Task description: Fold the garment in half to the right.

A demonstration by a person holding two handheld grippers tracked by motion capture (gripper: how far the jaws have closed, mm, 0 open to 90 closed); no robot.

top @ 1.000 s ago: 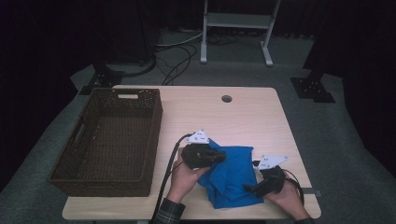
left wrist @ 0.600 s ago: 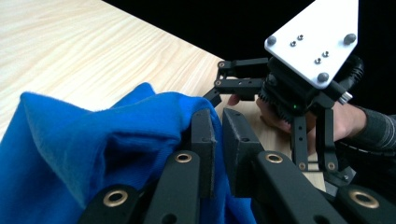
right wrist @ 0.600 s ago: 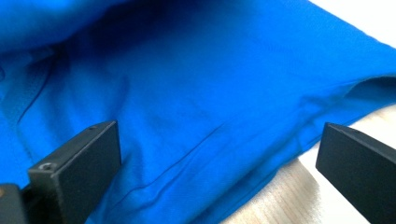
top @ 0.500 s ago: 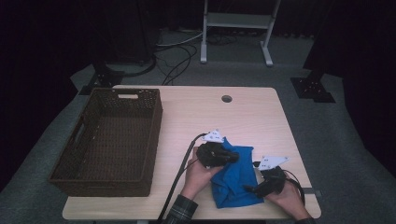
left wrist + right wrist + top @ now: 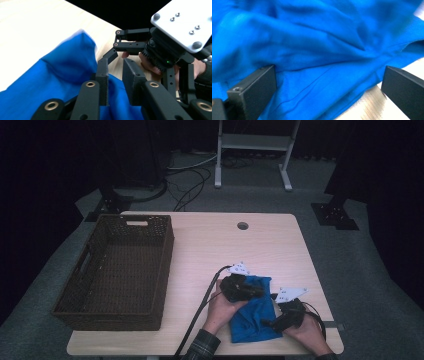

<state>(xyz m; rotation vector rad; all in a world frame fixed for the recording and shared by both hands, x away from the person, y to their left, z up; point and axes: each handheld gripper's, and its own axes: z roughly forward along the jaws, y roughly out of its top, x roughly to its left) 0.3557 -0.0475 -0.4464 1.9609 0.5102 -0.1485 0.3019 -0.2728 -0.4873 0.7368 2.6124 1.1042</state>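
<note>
So, quick count first: one blue cloth (image 5: 252,312), one wicker basket (image 5: 117,270), one wooden table (image 5: 210,245), two grippers, two hands (each wrapped around a gripper). Also one small round hole (image 5: 243,226) near the far edge of the tabletop.

Cloth: bright blue, soft, rumpled, bunched into a rough heap with deep creases and one thin seam line running across it in the right gripper view. Sitting on the near right part of the table, well apart from the basket, close to the front edge. One corner lifted into a soft peak in the left gripper view.

Left gripper (image 5: 115,83): resting on the far end of the cloth, jaws only a little apart and just been opening. Blue fabric pressed against the outer side of one jaw, but the narrow gap itself looks empty at the top (lower down, hard to tell). So no real grip on anything there.

Right gripper (image 5: 329,82): jaws spread wide, one over the cloth and the other out over bare wood past the cloth's edge. Fabric lying between them, not pinched. Seen from above at the near right corner of the cloth, just beside the other gripper.

Basket: dark brown, rectangular, handle slots in the ends, on the left side of the table.
</note>
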